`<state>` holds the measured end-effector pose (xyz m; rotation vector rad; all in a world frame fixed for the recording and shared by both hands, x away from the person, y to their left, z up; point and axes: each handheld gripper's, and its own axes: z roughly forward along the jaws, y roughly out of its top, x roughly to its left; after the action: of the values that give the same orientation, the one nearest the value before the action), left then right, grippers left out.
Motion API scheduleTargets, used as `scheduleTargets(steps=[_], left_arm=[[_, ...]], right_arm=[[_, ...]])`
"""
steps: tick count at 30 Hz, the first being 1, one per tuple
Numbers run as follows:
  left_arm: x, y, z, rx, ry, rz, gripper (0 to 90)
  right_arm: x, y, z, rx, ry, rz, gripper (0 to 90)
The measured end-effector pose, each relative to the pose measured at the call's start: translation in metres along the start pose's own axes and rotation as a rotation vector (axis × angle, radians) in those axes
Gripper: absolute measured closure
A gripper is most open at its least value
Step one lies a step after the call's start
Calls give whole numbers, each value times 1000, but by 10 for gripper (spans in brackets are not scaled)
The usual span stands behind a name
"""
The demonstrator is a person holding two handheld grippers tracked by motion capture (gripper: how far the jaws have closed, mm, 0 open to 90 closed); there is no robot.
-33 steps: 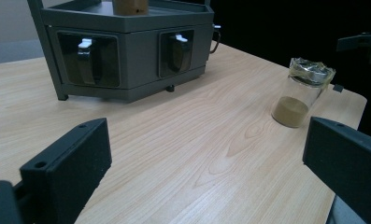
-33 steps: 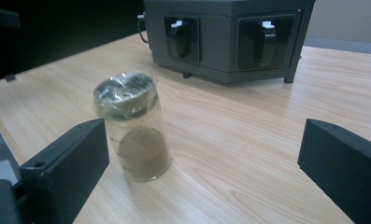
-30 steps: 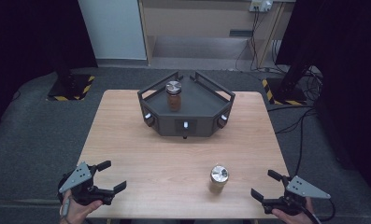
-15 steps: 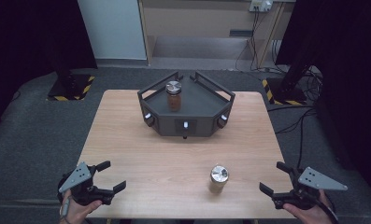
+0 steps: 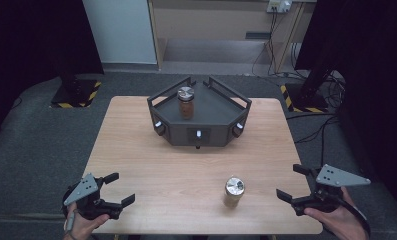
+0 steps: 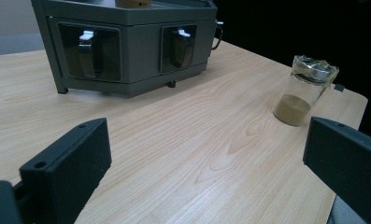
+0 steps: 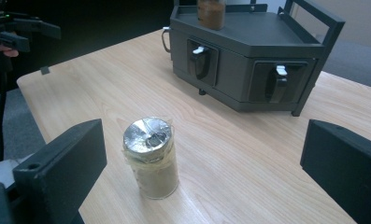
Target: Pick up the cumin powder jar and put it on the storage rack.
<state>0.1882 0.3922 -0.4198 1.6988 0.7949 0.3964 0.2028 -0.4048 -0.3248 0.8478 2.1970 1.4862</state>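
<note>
Wooden table [image 5: 151, 150]: my left gripper [image 5: 117, 190] at near-left corner, jaws wide, empty. Foil-capped jar [image 5: 234, 192] upright, near front edge, right of centre. My right gripper [image 5: 295, 182] just beside it, jaws wide, empty.

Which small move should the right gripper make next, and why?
Probably ease the right gripper left toward the jar on the table. Its jaws stand open, the jar stands upright just beside it, and nothing lies between them.
</note>
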Motion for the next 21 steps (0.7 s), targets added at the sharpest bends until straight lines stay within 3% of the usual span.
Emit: scheduleTargets(steps=[11, 21], left_arm=[[-1, 0, -1, -1, 4, 2, 2], [-1, 0, 0, 0, 4, 1, 3]], right_arm=[[-4, 13, 3, 17, 34, -16, 12], [-4, 13, 30, 53, 89, -20, 15]])
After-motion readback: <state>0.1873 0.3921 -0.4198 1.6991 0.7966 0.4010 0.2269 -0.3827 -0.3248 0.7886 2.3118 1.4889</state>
